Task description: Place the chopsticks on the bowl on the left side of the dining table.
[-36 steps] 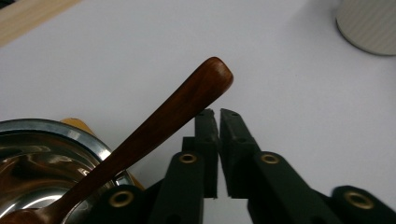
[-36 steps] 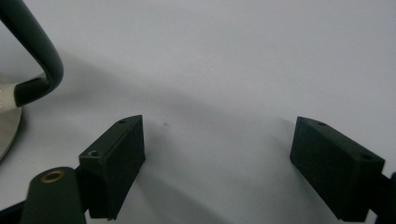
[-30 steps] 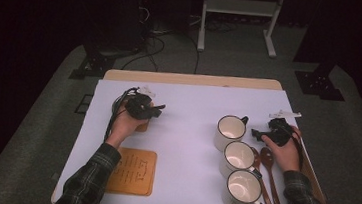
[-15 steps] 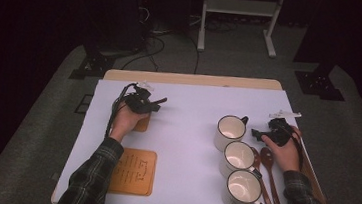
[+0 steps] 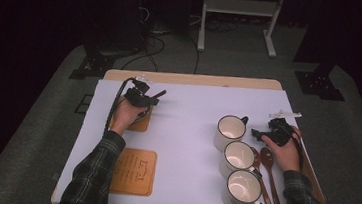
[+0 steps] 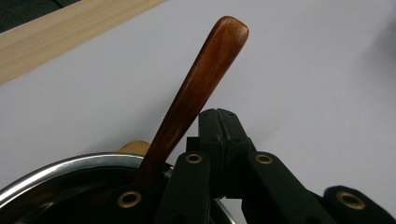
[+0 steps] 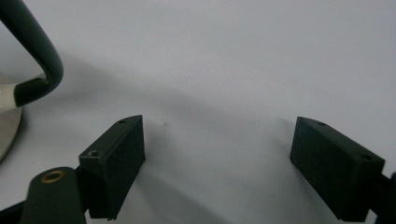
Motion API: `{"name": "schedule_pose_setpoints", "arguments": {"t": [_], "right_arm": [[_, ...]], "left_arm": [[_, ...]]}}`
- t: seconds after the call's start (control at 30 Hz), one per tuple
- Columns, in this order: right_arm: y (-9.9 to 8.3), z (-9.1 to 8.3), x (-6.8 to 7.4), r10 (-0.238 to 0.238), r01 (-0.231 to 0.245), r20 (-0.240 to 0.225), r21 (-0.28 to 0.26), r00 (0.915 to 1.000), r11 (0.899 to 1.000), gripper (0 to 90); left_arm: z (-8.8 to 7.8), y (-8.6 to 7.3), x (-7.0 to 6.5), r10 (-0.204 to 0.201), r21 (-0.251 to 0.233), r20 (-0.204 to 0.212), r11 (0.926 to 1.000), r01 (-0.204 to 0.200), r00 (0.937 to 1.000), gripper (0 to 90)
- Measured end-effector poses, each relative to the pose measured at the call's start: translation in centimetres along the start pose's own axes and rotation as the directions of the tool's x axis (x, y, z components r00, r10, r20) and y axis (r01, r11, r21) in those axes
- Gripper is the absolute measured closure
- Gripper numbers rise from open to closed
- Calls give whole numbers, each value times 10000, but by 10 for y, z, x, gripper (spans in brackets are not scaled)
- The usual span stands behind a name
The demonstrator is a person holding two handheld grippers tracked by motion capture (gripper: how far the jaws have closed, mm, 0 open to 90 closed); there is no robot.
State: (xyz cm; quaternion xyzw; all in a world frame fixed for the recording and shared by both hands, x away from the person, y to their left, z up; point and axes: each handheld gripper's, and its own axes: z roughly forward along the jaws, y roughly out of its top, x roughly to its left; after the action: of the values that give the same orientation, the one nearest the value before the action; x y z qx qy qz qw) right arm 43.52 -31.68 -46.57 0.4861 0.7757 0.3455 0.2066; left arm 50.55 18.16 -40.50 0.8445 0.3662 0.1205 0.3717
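While the left claw (image 6: 218,114) sits clenched, its jaws pressed flat together at the tips with nothing visible between them, a steel-rimmed mug (image 6: 70,168) lies just under it at the lower left of the left gripper view. A spoon (image 6: 201,79) leans out of the mug towards the top of the frame. In the high view this group is at the upper left of the table (image 5: 191,133), over a coaster (image 5: 140,124).

The step looks like seating mug and spoon on that coaster. To do it well, keep the mug level so the spoon does not tip out. Lower it straight onto the middle of the coaster and let go only once the base rests flat.

The right claw (image 7: 219,126) stands released, its jaws wide apart over bare table. In its own view a dark mug handle (image 7: 37,56) curves in at the upper left. In the high view it waits at the right, beside three mugs (image 5: 238,157) and two spoons (image 5: 266,163).

Hard to tell: whether the left claw pinches the mug's rim or handle lower down (its own links hide that spot). The hand covers most of the mug and coaster in the high view. The mug's base, and so whether it touches the coaster, stays hidden.
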Motion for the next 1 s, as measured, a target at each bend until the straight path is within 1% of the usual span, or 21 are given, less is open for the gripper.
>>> {"name": "schedule_pose_setpoints", "arguments": {"t": [0.2, 0.23, 0.4, 0.43, 0.47, 0.5, 0.53, 0.57, 0.6, 0.63, 0.67, 0.7, 0.73, 0.8, 0.83, 0.87, 0.9, 0.93, 1.0], "right_arm": [[0, 0, 0, 3, -3, 0, -3, 10000, 10000, 162], [0, 0, 0, 3, -3, 0, -3, 10000, 10000, 162], [0, 0, 0, 13, -13, -7, -15, 10000, 10000, 162], [0, 0, 0, 11, -11, -5, -15, 10000, 10000, 162], [0, 0, 0, 12, -12, -4, -12, 10000, 10000, 162], [0, 0, 0, 10, -10, -2, -13, 10000, 10000, 162], [0, 0, 0, 8, -8, -5, -17, 10000, 10000, 162], [0, 0, 0, 8, -8, -5, -17, 10000, 10000, 162], [0, 0, 0, 17, -17, -8, -17, 10000, 10000, 163], [0, 0, 0, 17, -17, -8, -17, 10000, 10000, 163], [0, 0, 0, 32, -32, -15, -14, 10000, 10000, 163], [0, 0, 0, 32, -32, -15, -14, 10000, 10000, 163], [0, 0, 0, 35, -35, -15, -13, 10000, 10000, 163], [0, 0, 0, 30, -30, -15, -12, 10000, 10000, 163], [0, 0, 0, 30, -30, -15, -12, 10000, 10000, 163], [0, 0, 0, 27, -27, -14, -11, 10000, 10000, 163], [0, 0, 0, 27, -27, -14, -11, 10000, 10000, 163], [0, 0, 0, 20, -20, -9, -14, 10000, 10000, 163], [0, 0, 0, 21, -21, -10, -12, 10000, 10000, 163]], "left_arm": [[-1, 3, 9, -163, -62, -47, 9998, 163, 9999, 896], [0, 4, 11, -143, -76, -64, 9999, 142, 9999, 896], [3, 5, 20, -355, -142, -42, 9993, 354, 9994, 896], [3, 5, 20, -355, -142, -42, 9993, 354, 9994, 896], [4, 5, 23, -459, -131, -67, 9989, 458, 9989, 896], [5, 5, 25, -472, -90, -114, 9988, 471, 9988, 896], [5, 5, 25, -472, -90, -114, 9988, 471, 9988, 897], [5, 6, 27, -391, -16, -224, 9992, 391, 9990, 897], [5, 6, 30, -431, -3, -302, 9991, 431, 9986, 897], [5, 6, 30, -431, -3, -302, 9991, 431, 9986, 896], [5, 6, 33, -484, -59, -332, 9988, 482, 9983, 896], [5, 6, 33, -484, -59, -332, 9988, 482, 9983, 897], [4, 5, 35, -571, -60, -365, 9984, 569, 9977, 897], [4, 4, 41, -689, -106, -522, 9976, 685, 9963, 897], [4, 4, 41, -689, -106, -522, 9976, 685, 9963, 897], [2, 4, 45, -758, -120, -540, 9971, 753, 9957, 897], [2, 4, 45, -758, -120, -540, 9971, 753, 9957, 897], [1, 3, 48, -804, -165, -627, 9967, 795, 9948, 897], [0, 3, 50, -826, -154, -664, 9965, 817, 9944, 897]]}}
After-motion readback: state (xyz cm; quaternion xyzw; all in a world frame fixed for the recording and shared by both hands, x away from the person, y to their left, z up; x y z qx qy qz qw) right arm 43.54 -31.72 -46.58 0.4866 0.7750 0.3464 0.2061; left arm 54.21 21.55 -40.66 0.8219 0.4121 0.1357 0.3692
